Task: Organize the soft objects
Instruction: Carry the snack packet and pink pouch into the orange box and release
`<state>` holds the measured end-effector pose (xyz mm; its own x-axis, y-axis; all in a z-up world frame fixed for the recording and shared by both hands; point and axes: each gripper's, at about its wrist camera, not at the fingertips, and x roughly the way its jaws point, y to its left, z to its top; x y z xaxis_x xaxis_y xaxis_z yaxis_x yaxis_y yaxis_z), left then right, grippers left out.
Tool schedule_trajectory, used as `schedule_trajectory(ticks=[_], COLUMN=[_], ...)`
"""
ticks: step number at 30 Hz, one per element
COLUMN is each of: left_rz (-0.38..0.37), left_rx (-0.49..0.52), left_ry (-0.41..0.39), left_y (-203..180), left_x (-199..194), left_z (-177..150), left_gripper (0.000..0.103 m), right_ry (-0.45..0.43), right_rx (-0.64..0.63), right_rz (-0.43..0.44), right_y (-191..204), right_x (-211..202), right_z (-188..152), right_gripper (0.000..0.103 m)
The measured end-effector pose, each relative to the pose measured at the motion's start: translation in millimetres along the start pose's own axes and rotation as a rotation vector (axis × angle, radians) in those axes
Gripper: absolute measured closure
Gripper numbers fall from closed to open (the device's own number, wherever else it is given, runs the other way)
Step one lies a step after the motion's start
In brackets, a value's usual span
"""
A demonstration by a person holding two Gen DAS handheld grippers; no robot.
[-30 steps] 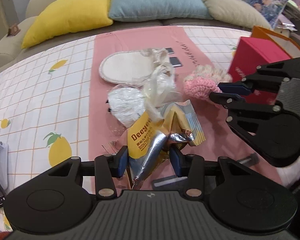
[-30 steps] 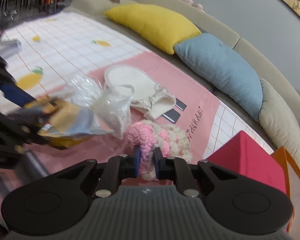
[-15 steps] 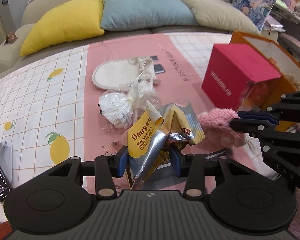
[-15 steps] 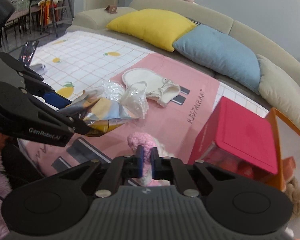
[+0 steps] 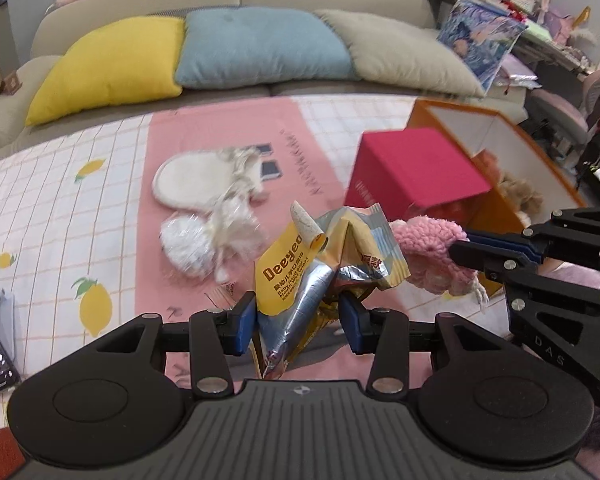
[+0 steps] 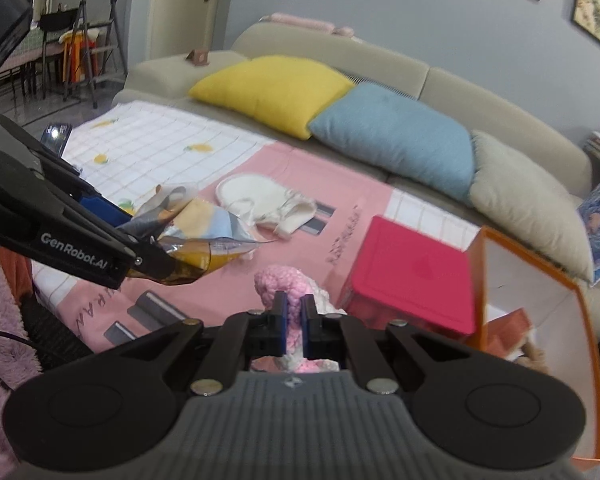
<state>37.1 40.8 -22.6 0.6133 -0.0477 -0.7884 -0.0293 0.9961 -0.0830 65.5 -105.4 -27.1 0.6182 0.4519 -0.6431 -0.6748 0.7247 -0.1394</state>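
Pink knitted toy (image 6: 278, 284) is sitting clamped in the right gripper (image 6: 293, 312) at lower centre of the frame. Left gripper (image 5: 298, 314) is clenching a crumpled yellow wrapper (image 5: 300, 276) at centre, raised above the pink cloth (image 5: 220, 140).

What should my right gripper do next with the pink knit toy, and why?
Probably carry it right, over the open orange box, and release. The right gripper is shut on the pink knit toy, held off the bed, and plush items already lie in that box.
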Motion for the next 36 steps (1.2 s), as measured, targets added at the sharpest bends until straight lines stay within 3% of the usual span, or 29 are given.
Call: schedule_trajectory(ticks=[8, 13, 25, 36], left_rz=[-0.055, -0.088, -0.139, -0.143], left_rx=[0.086, 0.183, 0.339, 0.432], left_ry=[-0.069, -0.12, -0.146, -0.082], left_y=[-36.7, -67.6, -129.2, -164.2], left_x=[-12.9, -10.0, 38.0, 92.1], left_z=[37.4, 67.8, 131.7, 165.2], left_gripper=[0.053, 0.053, 0.053, 0.053], right_ry=[-0.085, -0.092, -0.042, 0.042], right_rx=[-0.037, -0.088, -0.184, -0.249], right_rz=[-0.108, -0.201, -0.394, -0.465], right_y=[-38.4, -74.7, -153.8, -203.9], right_x=[-46.0, -54.9, -28.7, 25.5], right_z=[8.9, 14.8, 21.5, 6.4], right_gripper=[0.1, 0.1, 0.1, 0.1])
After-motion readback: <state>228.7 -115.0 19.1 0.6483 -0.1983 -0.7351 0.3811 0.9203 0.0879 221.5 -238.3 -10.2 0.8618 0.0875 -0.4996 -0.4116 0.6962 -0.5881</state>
